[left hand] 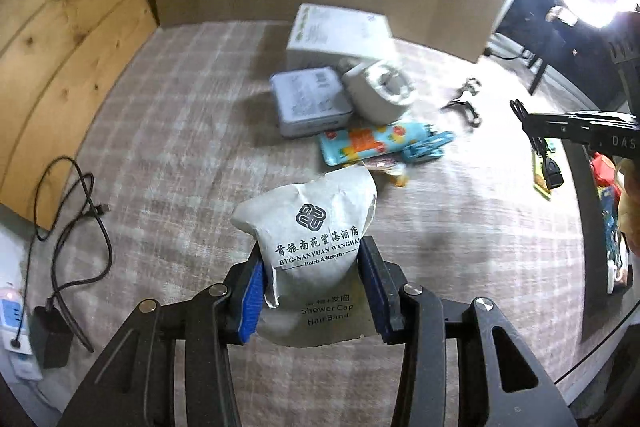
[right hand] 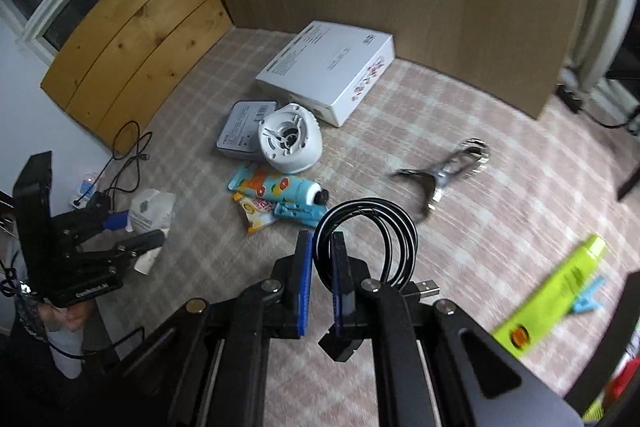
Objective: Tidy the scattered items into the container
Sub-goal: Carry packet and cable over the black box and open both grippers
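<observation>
Left tool [left hand: 312, 287] clamped on the shower cap packet [left hand: 312, 227], right tool [right hand: 322, 263] clamped on the coiled black cable [right hand: 368, 239]; both lifted clear of the checked surface [left hand: 180, 107]. Container not in view. Keep grips firm; release only over it.

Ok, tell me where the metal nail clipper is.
In the right wrist view, the nail clipper lies on the checked cloth, right of the white round gadget.
</observation>
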A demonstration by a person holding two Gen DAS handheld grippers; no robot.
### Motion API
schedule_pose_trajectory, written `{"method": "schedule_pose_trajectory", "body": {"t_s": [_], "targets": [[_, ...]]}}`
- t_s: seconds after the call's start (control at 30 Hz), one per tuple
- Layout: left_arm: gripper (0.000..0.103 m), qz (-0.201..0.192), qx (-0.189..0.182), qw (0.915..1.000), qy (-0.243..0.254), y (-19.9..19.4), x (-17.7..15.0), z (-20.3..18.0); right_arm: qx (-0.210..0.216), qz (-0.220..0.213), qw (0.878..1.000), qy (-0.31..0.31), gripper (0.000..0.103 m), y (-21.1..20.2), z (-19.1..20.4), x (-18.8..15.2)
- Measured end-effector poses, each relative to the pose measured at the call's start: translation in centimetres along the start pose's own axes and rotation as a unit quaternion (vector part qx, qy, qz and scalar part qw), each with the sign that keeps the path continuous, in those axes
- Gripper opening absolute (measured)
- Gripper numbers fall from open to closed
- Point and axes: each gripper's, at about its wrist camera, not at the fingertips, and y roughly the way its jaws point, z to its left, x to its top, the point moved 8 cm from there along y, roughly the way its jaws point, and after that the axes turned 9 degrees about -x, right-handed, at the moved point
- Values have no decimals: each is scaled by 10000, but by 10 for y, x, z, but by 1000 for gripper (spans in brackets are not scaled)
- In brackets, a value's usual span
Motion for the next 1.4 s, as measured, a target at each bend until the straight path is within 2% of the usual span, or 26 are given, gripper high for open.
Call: {"method": "schedule_pose_trajectory", "body": {"t_s": [0.23,0.33,0.5,0.63,0.87,1.0,1.13,1.2,1.23,1.27,1.33,1.37,1.4], "targets": [[41,-76,-217,9985,492,-7,8,-69,-337,-302,9976,528,9,-51,-42,-32],[41,-97,-401,9960,792,-2,17,-116,-510,-409,9948,782,9,-74,-72,-48],[41,-127,-809,9893,1211,8,29,-207,-940,-532,9857,1291,9,-120,-143,-85],[42,-106,-1200,9802,1574,14,25,-286,-1247,-563,9762,1683,9,-155,-200,-126],[42,119,-1772,9596,2181,30,-7,-410,-1702,-515,9585,2227,9,-200,-275,-199],[42,270,-1947,9488,2473,38,-30,-461,-1804,-529,9508,2462,9,-218,-301,-233],[43,318,-2028,9410,2690,37,-45,-493,-1872,-538,9457,2602,9,-230,-316,-256],[50,305,-1990,9410,2721,35,-47,-503,-1894,-526,9451,2612,9,-233,-319,-261],[64,288,-1957,9415,2729,34,-47,-505,-1903,-511,9458,2583,10,-234,-319,-262],[77,283,-1937,9417,2737,33,-47,-505,-1914,-507,9461,2562,11,-234,-320,-262],[77,221,-1908,9430,2717,31,-45,-503,-1961,-489,9442,2600,28,-238,-319,-263],[77,195,-1866,9449,2681,30,-43,-499,-1983,-528,9431,2615,41,-240,-318,-262],[77,171,-1822,9472,2632,29,-41,-492,-2000,-590,9424,2615,44,-242,-317,-259]]}}
